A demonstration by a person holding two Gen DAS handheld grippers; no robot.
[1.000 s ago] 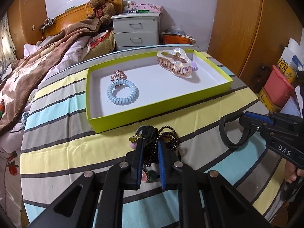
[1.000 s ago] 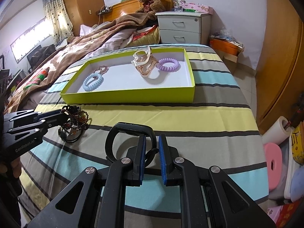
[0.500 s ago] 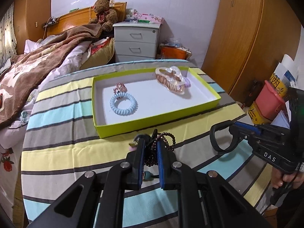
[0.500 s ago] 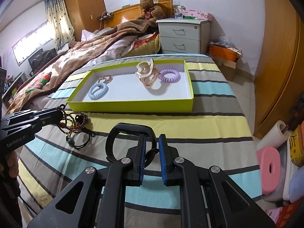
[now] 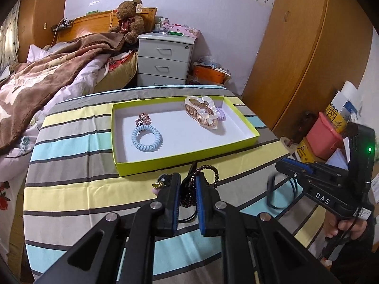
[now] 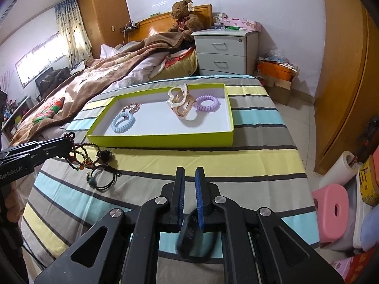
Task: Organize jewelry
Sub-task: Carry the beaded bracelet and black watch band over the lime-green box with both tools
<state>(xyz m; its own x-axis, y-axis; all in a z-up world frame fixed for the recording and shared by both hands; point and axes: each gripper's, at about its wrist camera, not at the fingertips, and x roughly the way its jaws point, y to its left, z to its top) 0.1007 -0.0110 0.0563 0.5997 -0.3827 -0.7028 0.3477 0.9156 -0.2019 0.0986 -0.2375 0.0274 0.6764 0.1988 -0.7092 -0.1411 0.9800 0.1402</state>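
Observation:
My left gripper is shut on a dark beaded bracelet, lifted above the striped cloth; in the right wrist view the beads hang from it. My right gripper is shut on a black headband, which dangles below its jaws and shows in the left wrist view. The lime green tray holds a blue coil hair tie, a pink rhinestone piece, a translucent claw clip and a purple coil tie.
A black cord with a green bead lies on the striped cloth in front of the tray. A bed with a brown blanket is to the left, a white nightstand behind, a pink stool on the floor at right.
Both grippers have risen and pulled back from the cloth. The bead bracelet now hangs from the left gripper and the headband has swung down below the right gripper's jaws.

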